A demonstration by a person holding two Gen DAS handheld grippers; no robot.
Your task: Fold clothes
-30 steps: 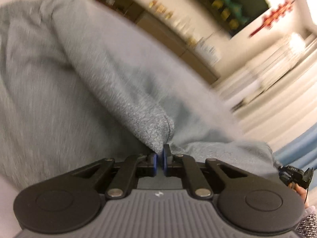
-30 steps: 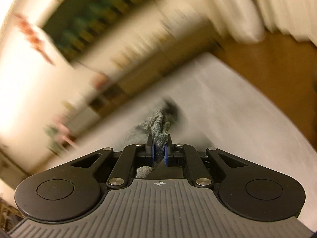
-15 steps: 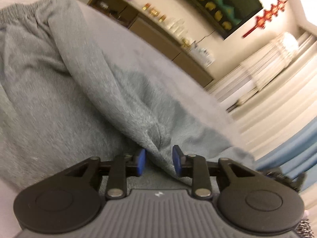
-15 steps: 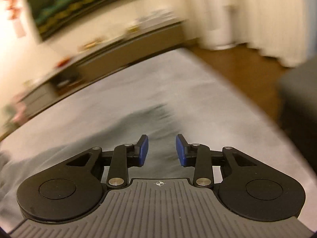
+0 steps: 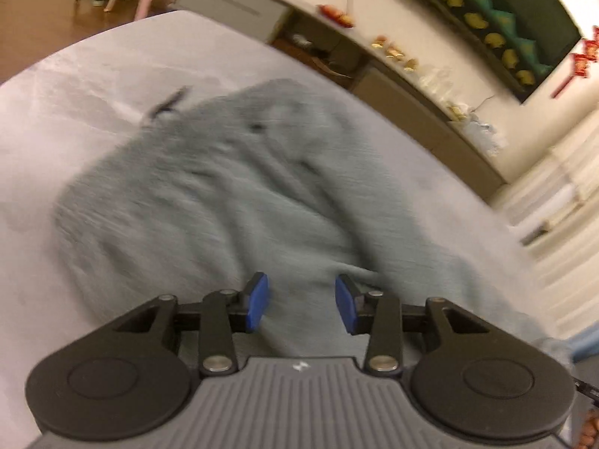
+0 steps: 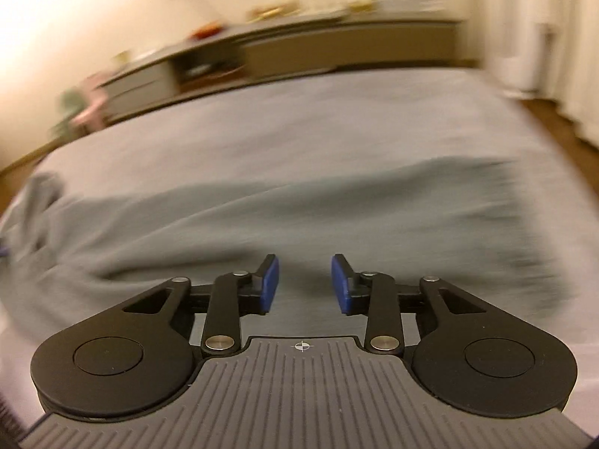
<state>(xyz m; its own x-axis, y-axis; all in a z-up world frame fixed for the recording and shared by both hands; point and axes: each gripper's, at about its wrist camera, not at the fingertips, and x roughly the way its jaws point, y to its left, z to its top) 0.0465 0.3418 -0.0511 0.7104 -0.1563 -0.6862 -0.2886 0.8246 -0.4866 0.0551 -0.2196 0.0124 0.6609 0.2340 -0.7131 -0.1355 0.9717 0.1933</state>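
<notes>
Both hand-held grippers empty above the folded garment.
Left hand-held gripper (image 5: 301, 301) and right hand-held gripper (image 6: 305, 283) spreading, nothing pinched, leaving the garment (image 5: 209, 202) flat on the bed (image 5: 75, 75).

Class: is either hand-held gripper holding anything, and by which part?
Nothing is held. Left hand-held gripper and right hand-held gripper are opening, empty, above the grey garment.

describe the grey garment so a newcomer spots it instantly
Find the big bed with the pale grey cover in front of the long low cabinet. The grey sweatpants lie rumpled on it: darker, heathered knit, the only clothing there.
</notes>
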